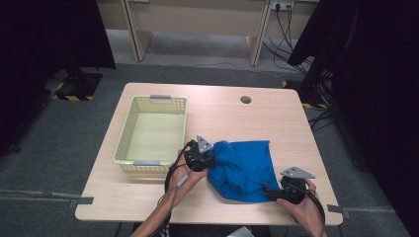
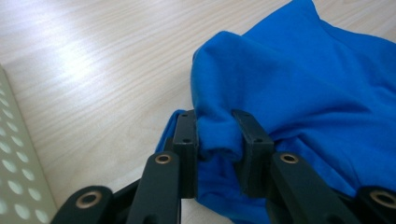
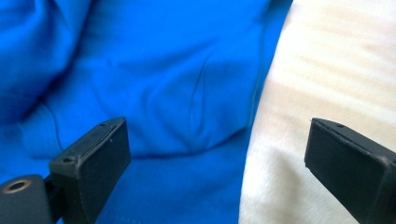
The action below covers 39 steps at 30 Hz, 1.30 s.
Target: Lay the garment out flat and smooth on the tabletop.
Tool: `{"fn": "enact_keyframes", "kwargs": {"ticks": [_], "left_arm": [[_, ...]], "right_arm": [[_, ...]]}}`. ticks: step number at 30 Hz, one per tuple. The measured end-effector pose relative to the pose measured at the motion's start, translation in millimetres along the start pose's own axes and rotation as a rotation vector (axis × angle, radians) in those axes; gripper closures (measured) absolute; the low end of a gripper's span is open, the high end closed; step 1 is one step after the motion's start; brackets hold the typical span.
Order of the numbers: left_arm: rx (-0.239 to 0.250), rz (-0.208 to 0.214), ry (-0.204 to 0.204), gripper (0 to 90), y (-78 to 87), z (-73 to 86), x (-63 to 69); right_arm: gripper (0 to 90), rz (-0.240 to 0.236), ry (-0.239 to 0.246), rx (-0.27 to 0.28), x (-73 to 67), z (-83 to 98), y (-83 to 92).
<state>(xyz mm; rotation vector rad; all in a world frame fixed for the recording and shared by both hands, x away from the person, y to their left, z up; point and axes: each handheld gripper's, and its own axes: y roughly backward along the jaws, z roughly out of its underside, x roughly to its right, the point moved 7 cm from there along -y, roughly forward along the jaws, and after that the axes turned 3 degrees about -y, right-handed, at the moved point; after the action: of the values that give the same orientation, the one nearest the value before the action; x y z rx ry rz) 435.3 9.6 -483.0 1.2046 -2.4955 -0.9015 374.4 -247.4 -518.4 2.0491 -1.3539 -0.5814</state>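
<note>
A blue cloth lies crumpled on the wooden table, right of a pale yellow basket. My left gripper is at the cloth's left edge. In the left gripper view its jaws pinch a bunched fold of the blue cloth, so the left gripper is shut on it. My right gripper sits at the cloth's lower right corner. In the right gripper view the right gripper stands wide open over the edge of the blue cloth, with nothing pinched.
The basket's perforated wall is close on the left of my left gripper. A round grommet hole sits at the table's far side. Bare tabletop lies right of the cloth. Dark curtains flank the table.
</note>
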Motion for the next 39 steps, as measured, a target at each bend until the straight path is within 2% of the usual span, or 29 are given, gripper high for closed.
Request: {"fn": "enact_keyframes", "kwargs": {"ticks": [2,5,11,15,19,23,29,35,39], "left_arm": [[0.002,0.003,0.003,71.8,-1.4,0.0,1.9],[-0.004,0.01,-0.005,71.1,-2.7,-0.6,5.3],[-0.02,0.017,-0.003,70.5,-7.7,2.1,8.6],[-0.034,0.019,0.002,70.5,-13.2,5.8,8.8],[-0.04,0.023,0.004,70.6,-16.5,6.4,9.9],[-0.054,0.02,-0.005,71.4,-20.1,4.9,10.9],[-0.077,-0.019,-0.046,72.2,-20.3,6.2,10.3],[-0.1,-0.05,-0.065,72.2,-11.5,17.0,0.3],[-0.091,-0.072,-0.085,68.5,-0.4,19.5,0.0]], "right_arm": [[7.2,-0.002,0.0,0.009,-2.3,-5.4,1.3],[7.2,-0.001,0.028,0.012,-8.5,-14.2,-2.3],[7.8,-0.017,0.051,-0.022,-18.9,-25.8,-25.1],[7.3,-0.019,0.062,-0.049,-21.3,-25.5,-37.2],[7.8,-0.026,0.03,-0.053,-12.8,-24.0,-36.8],[8.1,-0.005,-0.011,-0.05,2.2,-20.2,-33.1],[8.4,0.031,-0.042,-0.048,20.7,-11.2,-22.2],[8.5,0.062,-0.049,-0.041,31.8,-4.2,-13.5],[8.4,0.065,-0.056,-0.036,34.3,-2.2,-11.7]]}}
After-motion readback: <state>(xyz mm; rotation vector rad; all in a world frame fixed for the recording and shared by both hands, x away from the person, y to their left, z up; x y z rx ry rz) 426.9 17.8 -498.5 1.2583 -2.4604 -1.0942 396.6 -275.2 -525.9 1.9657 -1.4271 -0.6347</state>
